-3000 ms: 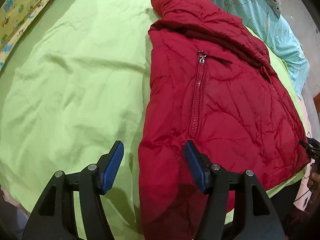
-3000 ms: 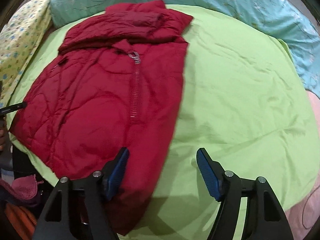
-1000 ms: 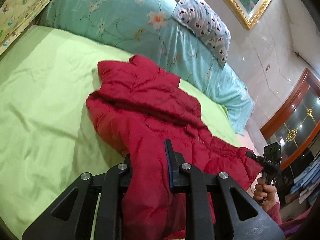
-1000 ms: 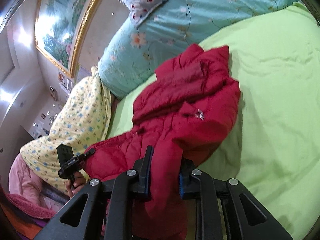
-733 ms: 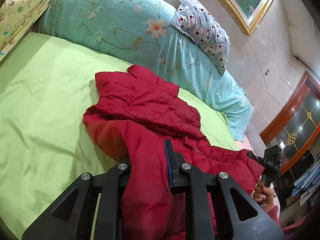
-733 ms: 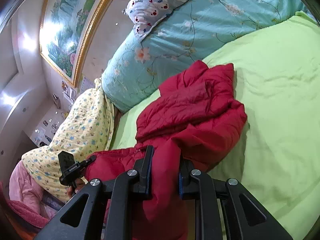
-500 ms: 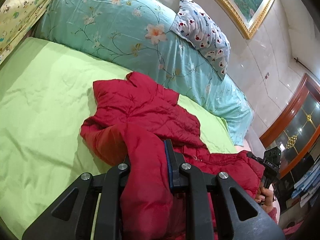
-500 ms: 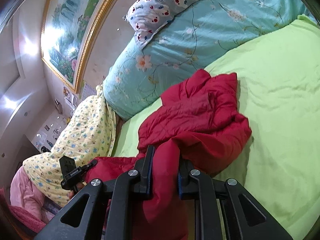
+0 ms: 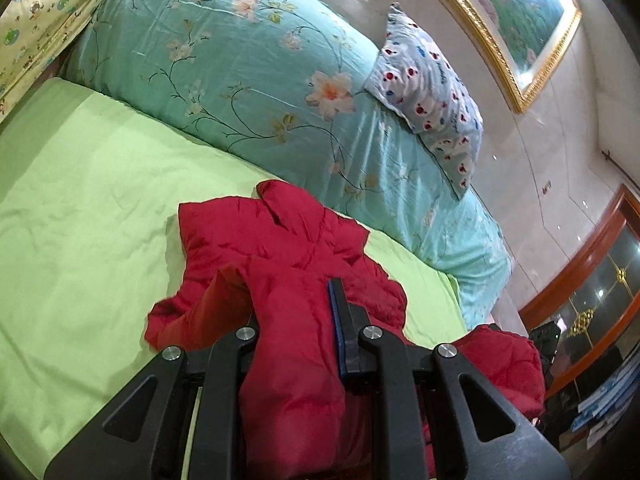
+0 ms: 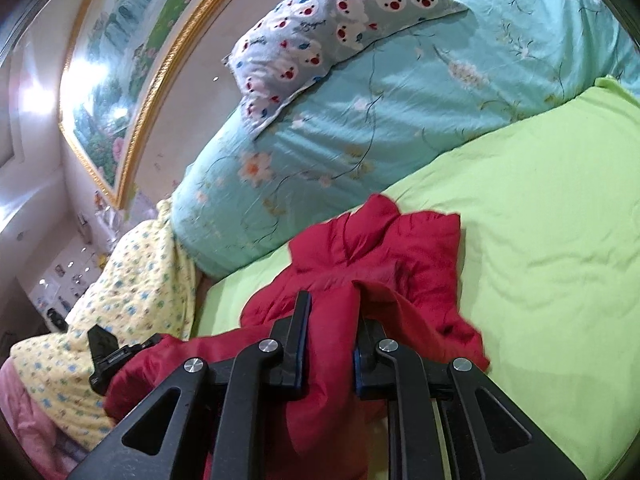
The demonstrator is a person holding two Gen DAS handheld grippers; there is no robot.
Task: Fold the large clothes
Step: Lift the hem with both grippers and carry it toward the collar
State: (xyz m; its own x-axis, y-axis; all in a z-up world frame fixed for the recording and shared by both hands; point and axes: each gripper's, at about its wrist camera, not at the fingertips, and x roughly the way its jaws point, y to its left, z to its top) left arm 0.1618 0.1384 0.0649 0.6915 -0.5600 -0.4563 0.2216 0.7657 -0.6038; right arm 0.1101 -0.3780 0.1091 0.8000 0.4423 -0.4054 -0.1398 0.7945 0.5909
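A red quilted jacket [image 9: 276, 240] lies bunched on a green bedsheet [image 9: 80, 216], its collar end toward the pillows. My left gripper [image 9: 294, 312] is shut on a thick fold of its lower hem, lifted off the bed. In the right wrist view the same red jacket [image 10: 400, 248] is doubled over, and my right gripper [image 10: 330, 320] is shut on the other corner of the hem. The stretch of hem between the two grippers hangs slack and is partly hidden behind the black fingers.
A rolled turquoise floral quilt [image 9: 248, 64] runs along the head of the bed with a bear-print pillow [image 9: 432, 96] on it. A yellow patterned blanket [image 10: 132, 280] lies at the bed's side. A gold-framed painting [image 10: 132, 40] hangs on the wall.
Both grippers have carried the hem up and toward the pillows, so the jacket's lower half has folded over its upper half. Three seconds ago both stood open over the flat jacket.
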